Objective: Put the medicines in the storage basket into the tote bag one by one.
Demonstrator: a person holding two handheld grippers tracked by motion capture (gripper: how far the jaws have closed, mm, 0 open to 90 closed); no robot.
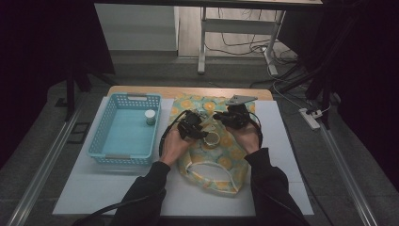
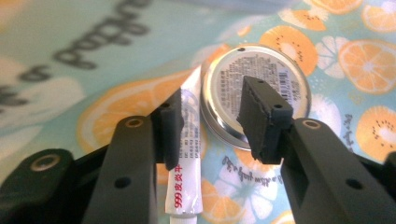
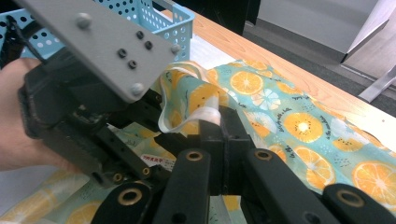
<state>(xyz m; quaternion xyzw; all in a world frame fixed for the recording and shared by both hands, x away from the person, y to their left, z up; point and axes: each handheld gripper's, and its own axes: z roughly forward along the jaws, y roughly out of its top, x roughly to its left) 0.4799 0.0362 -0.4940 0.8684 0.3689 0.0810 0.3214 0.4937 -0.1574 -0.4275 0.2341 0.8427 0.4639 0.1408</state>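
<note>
Fabric first: the right gripper point(image 3: 219, 135) is clamped tight on the white-trimmed edge of the soft fruit-print cloth bag point(image 1: 221, 162), holding its mouth up. Inside, on the bag's lower layer, a round silver tin point(image 2: 256, 91) touches a slim white plastic tube point(image 2: 187, 158). The left gripper point(image 2: 212, 119) stands partly open around both, gripping neither; it should centre on one item, since smooth metal slips.
</note>
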